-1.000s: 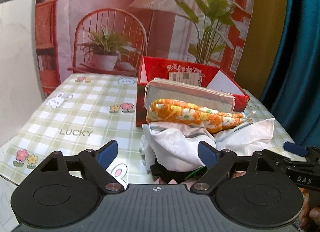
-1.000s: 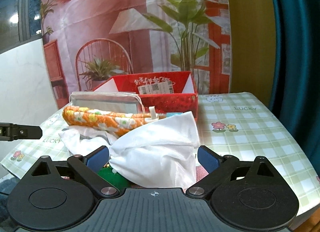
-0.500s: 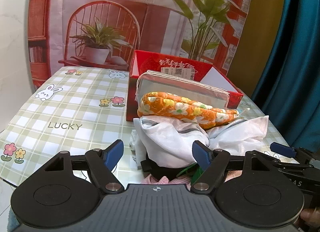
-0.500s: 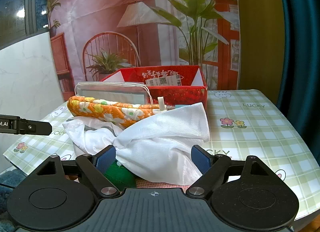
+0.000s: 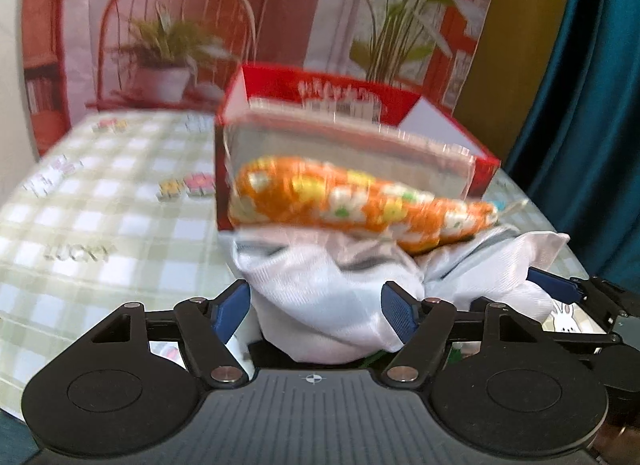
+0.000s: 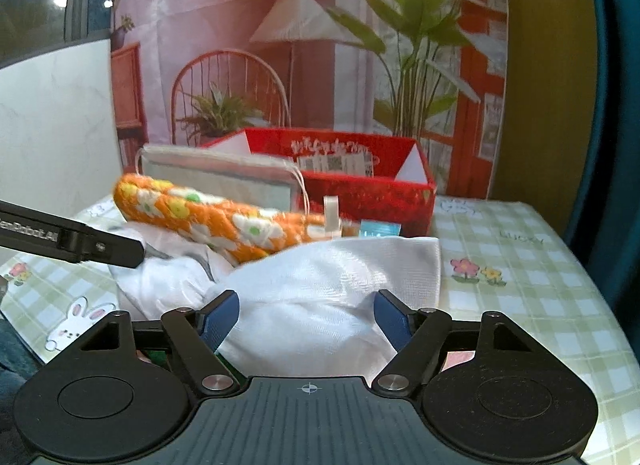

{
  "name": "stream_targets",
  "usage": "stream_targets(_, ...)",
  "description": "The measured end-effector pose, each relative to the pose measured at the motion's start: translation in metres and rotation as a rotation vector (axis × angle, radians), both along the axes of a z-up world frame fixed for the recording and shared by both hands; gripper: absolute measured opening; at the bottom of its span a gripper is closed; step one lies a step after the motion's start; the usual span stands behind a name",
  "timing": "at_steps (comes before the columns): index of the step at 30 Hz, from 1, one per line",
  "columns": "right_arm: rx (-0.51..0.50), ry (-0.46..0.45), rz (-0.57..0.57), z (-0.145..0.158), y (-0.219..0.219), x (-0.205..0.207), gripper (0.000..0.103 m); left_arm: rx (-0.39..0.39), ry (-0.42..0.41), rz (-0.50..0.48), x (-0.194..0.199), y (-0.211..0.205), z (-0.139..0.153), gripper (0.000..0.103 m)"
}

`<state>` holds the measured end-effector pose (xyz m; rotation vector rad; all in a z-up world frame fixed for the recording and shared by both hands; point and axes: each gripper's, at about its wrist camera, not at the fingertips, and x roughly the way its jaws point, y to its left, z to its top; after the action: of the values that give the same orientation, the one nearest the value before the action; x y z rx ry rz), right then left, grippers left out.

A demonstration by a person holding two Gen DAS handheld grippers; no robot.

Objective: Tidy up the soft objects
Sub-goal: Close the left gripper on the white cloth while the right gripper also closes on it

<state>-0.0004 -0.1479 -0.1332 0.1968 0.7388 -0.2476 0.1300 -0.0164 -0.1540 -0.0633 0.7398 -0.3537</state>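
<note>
The left gripper (image 5: pixel 316 307) and right gripper (image 6: pixel 306 315) have just been closing, each with a fold of the white cloth (image 6: pixel 320 289) between its blue pads, though neither visibly presses it yet. The cloth is heaped at the table's (image 6: pixel 520 297) near edge. On it rests an orange flowered pouch (image 5: pixel 352 205), with the red box (image 6: pixel 372 185) behind, toward the far edge.

The white cloth (image 5: pixel 320 305) lies between the jaws of the left gripper (image 5: pixel 316 311), and its other end lies between the jaws of the right gripper (image 6: pixel 306 315). The flowered pouch (image 5: pixel 352 201) lies on the cloth, past the jaws. Behind it stands a flat bag (image 6: pixel 216 177), then the box (image 6: pixel 372 185). All sit on the table (image 6: pixel 520 289).
</note>
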Motion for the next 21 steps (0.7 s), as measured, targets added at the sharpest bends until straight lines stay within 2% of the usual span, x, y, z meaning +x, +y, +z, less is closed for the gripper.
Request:
stream_targets(4, 0.05, 0.023, -0.002, -0.017, -0.003, 0.003, 0.071, -0.03, 0.006, -0.019, 0.003, 0.001, -0.019, 0.074)
stream_targets(8, 0.081, -0.01, -0.011, -0.027, -0.005, -0.001, 0.067, -0.076, 0.0, -0.032, 0.003, 0.006, -0.024, 0.066)
stream_targets(13, 0.108, -0.015, -0.007, -0.034, -0.004, -0.001, 0.064, -0.089, -0.006, -0.037, 0.004, 0.006, -0.028, 0.059)
stream_targets(15, 0.115, -0.019, -0.005, -0.035, -0.005, -0.002, 0.062, -0.099, -0.01, -0.037, 0.001, 0.007, -0.029, 0.054)
stream_targets(17, 0.133, -0.022, -0.009, -0.036, -0.006, -0.002, 0.059, -0.1, -0.022, -0.049, -0.001, 0.006, -0.028, 0.046)
stream_targets(21, 0.168, -0.025, -0.015, -0.037, -0.009, -0.004, 0.048, -0.092, -0.046, -0.062, -0.007, 0.005, -0.026, 0.04)
